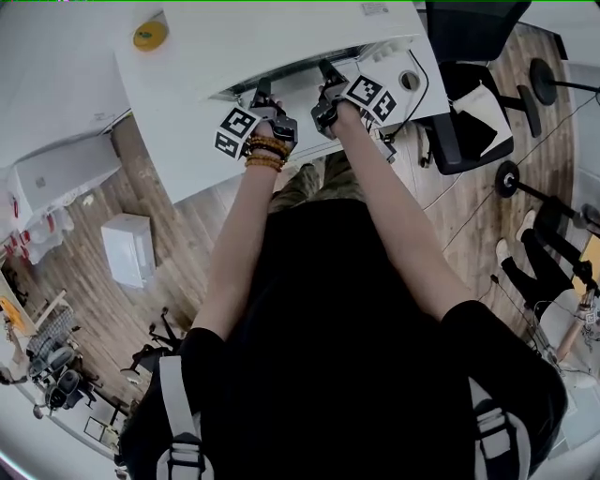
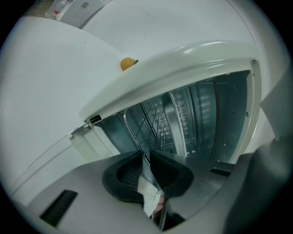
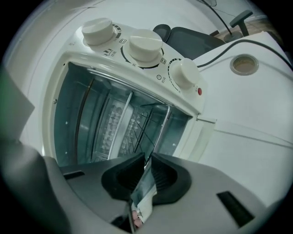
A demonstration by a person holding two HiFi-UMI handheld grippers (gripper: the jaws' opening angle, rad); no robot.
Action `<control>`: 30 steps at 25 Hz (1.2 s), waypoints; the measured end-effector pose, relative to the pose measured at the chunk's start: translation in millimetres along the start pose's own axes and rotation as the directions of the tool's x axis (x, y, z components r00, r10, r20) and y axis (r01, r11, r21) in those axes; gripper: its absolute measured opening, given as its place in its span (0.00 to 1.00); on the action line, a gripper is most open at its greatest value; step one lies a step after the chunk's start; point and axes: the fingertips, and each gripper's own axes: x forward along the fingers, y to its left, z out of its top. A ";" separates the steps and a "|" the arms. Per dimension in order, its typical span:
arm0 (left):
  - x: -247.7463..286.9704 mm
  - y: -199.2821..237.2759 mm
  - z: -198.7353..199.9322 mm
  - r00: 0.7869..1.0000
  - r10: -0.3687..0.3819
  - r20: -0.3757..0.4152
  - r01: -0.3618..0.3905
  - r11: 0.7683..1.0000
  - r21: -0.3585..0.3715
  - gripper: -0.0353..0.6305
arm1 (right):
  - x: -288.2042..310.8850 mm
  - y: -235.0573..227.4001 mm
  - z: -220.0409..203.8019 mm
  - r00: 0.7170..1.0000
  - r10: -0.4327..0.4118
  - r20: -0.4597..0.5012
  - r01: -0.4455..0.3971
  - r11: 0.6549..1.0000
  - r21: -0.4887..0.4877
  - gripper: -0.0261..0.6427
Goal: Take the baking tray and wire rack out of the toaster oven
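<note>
My 2 grippers sit side by side at the open toaster oven mouth, left gripper and right gripper each pinched tight on the thin front lip of the baking tray, wire rack inside the cavity just beyond.

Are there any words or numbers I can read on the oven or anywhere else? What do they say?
No word or number here is readable.
Toaster oven: tiny symbols beside its three knobs, too small to make out.
Square markers on the cubes: black-and-white patterns, not letters.
Small label at the far edge of the white table: too small to read.
</note>
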 end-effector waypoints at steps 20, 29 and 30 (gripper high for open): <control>-26.1 9.5 -21.1 0.999 -0.011 -0.035 0.010 1.000 -0.005 0.15 | -27.9 -11.8 -16.1 1.000 0.020 -0.012 -0.020 1.000 0.003 0.13; -30.6 9.1 -23.3 0.999 -0.019 -0.043 0.018 1.000 -0.016 0.14 | -27.9 -11.2 -17.7 0.998 0.053 -0.017 -0.052 0.998 0.041 0.13; -31.1 8.5 -23.8 0.999 -0.020 -0.044 0.020 1.000 -0.015 0.14 | -28.9 -11.4 -17.7 0.998 0.054 -0.013 -0.053 0.997 0.052 0.13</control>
